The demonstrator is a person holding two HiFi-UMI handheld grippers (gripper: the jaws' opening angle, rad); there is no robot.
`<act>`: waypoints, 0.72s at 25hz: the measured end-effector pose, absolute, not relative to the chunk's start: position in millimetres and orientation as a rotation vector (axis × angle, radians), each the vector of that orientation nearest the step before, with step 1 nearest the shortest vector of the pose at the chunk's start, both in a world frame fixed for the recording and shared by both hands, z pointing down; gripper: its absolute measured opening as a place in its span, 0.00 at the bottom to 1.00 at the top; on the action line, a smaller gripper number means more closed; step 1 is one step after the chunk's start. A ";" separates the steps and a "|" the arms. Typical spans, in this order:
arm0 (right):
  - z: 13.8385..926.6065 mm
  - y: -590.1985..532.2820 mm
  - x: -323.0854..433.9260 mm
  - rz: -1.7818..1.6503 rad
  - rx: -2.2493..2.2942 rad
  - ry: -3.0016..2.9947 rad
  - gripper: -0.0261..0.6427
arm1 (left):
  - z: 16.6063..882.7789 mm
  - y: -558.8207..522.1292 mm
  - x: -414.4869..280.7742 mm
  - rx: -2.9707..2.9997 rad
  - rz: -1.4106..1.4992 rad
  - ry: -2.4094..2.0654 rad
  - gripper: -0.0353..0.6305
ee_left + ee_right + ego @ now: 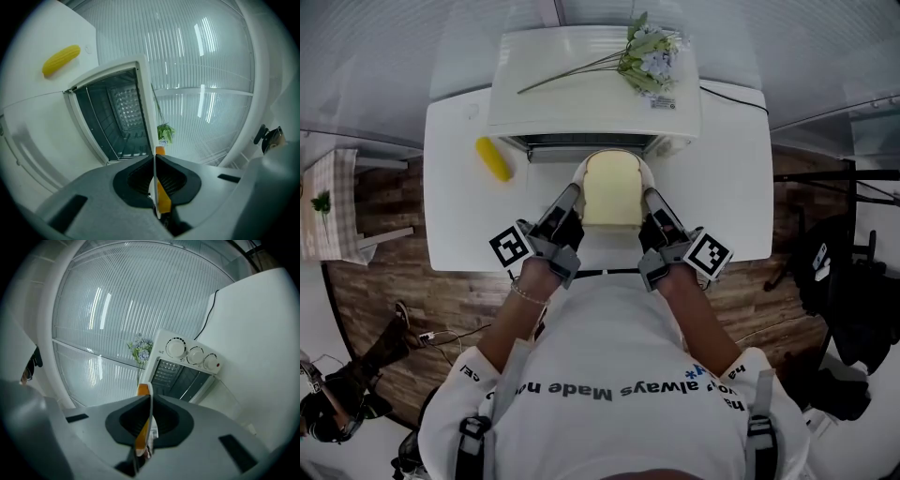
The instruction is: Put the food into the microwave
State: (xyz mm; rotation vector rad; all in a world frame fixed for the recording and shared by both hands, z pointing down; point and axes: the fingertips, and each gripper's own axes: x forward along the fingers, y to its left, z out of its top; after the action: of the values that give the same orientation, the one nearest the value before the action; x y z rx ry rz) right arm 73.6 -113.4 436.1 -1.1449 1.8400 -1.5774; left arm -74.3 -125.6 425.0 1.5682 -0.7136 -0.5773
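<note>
A pale slice of bread [612, 192] lies on a white plate [580, 170], held level in front of the open white microwave [591, 94]. My left gripper [575, 194] is shut on the plate's left rim [154, 185]. My right gripper [652, 197] is shut on its right rim [149, 416]. In both gripper views the plate's thin edge runs between the pads, with the bread's orange crust [163, 199] [142, 430] beside it. The dark cavity [117, 117] shows ahead of the left gripper [154, 161]. The knob panel [192, 355] shows ahead of the right gripper [150, 401].
A yellow corn cob [493, 159] lies on the white table [459, 216] left of the microwave. A flower sprig [647, 56] rests on the microwave's top. The dropped glass door [229, 390] juts out toward me. A cable [736, 96] runs along the right.
</note>
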 end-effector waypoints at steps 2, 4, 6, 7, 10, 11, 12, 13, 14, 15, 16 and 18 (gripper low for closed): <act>445.0 -115.0 72.3 -1.599 -1.149 1.838 0.07 | 433.4 -128.4 -75.4 1.565 -0.569 -0.717 0.08; 453.4 -118.0 71.5 -1.612 -1.150 1.840 0.07 | 442.1 -132.4 -75.7 1.562 -0.563 -0.720 0.08; 461.0 -121.5 70.8 -1.620 -1.151 1.842 0.07 | 451.5 -136.4 -75.9 1.558 -0.555 -0.723 0.08; 464.3 -123.6 70.6 -1.623 -1.153 1.843 0.07 | 455.9 -138.5 -76.2 1.555 -0.551 -0.725 0.08; 473.0 -131.4 69.7 -1.629 -1.157 1.848 0.07 | 467.3 -145.9 -77.4 1.545 -0.548 -0.730 0.08; 476.6 -134.1 69.9 -1.630 -1.161 1.852 0.07 | 471.1 -148.3 -77.7 1.544 -0.546 -0.734 0.08; 480.7 -136.6 70.5 -1.633 -1.168 1.855 0.07 | 475.0 -150.4 -77.9 1.543 -0.544 -0.737 0.08; 485.1 -138.8 71.3 -1.637 -1.176 1.853 0.07 | 478.7 -152.5 -77.9 1.542 -0.541 -0.740 0.08; 489.6 -140.7 72.1 -1.643 -1.183 1.848 0.07 | 482.3 -154.3 -77.7 1.543 -0.539 -0.743 0.08; 493.9 -142.4 72.7 -1.648 -1.189 1.841 0.07 | 485.7 -156.0 -77.4 1.543 -0.536 -0.745 0.08; 497.8 -144.0 73.1 -1.652 -1.193 1.835 0.07 | 488.9 -157.4 -77.0 1.542 -0.533 -0.747 0.08; 504.6 -148.1 73.3 -1.653 -1.198 1.832 0.07 | 495.4 -160.7 -76.7 1.541 -0.528 -0.753 0.08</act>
State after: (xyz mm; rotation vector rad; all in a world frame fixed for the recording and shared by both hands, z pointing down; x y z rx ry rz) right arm 73.3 -148.1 504.6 -1.1976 1.8322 -1.6527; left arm -76.7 -160.7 495.4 1.5408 -0.7525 -0.5282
